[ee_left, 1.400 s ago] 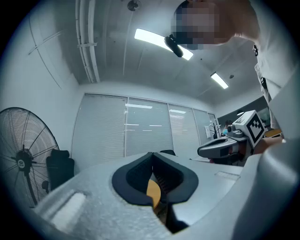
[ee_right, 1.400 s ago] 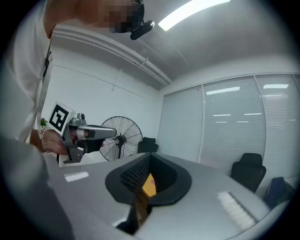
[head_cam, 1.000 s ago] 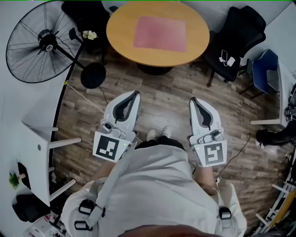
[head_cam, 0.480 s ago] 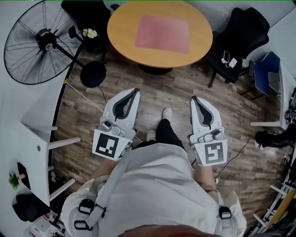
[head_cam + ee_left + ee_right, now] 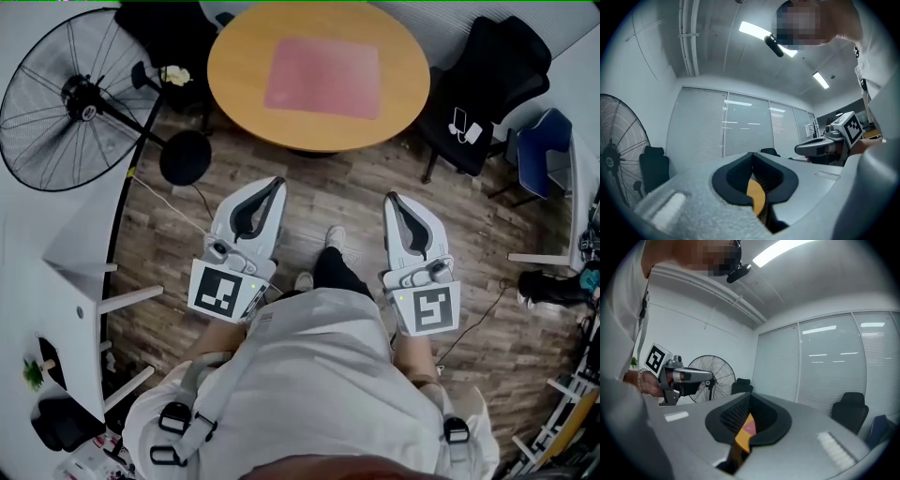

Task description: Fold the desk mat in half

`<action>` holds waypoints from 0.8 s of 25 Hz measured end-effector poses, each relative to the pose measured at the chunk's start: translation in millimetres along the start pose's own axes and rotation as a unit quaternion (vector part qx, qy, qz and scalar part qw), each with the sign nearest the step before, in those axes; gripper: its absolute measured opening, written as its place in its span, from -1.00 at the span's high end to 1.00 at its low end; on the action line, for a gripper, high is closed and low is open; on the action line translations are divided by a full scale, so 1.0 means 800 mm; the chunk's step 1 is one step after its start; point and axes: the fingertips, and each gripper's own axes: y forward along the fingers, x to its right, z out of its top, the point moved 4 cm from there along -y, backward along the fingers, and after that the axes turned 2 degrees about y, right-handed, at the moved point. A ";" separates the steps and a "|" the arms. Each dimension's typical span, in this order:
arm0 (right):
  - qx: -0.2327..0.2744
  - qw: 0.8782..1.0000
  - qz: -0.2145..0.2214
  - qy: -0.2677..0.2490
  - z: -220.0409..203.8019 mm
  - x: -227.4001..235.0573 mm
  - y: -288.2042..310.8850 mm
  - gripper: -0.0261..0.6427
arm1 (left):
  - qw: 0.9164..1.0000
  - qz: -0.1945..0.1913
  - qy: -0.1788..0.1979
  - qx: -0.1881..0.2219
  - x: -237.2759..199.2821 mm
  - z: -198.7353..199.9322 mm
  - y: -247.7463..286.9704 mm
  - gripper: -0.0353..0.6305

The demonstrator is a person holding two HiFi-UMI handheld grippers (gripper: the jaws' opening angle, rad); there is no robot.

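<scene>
**Unfolded desk mat (image 5: 323,77) on the far desk (image 5: 405,94), both tools closed**

Head view: the pink desk mat lies flat on the round wooden desk at the far side. The left tool (image 5: 276,184) and right tool (image 5: 389,199) are held side by side over the wooden floor (image 5: 323,202), apart from the desk and pointing toward it. A fan (image 5: 70,98) stands at the far left.

Left gripper view: the jaws are pressed together with nothing gripped.

Right gripper view: the jaws are together and empty. A sliver of desk and pink desk mat shows past them.
</scene>
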 end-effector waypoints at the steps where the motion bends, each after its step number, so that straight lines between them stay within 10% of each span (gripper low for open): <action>1: 0.001 1.000 0.000 0.002 -0.002 0.009 0.005 0.91 | 1.000 0.000 0.000 -0.002 -0.001 -0.002 0.010 0.88; 20: -0.008 1.000 0.011 0.013 -0.024 0.188 0.103 0.91 | 1.000 0.003 -0.002 -0.019 -0.021 -0.027 0.215 0.88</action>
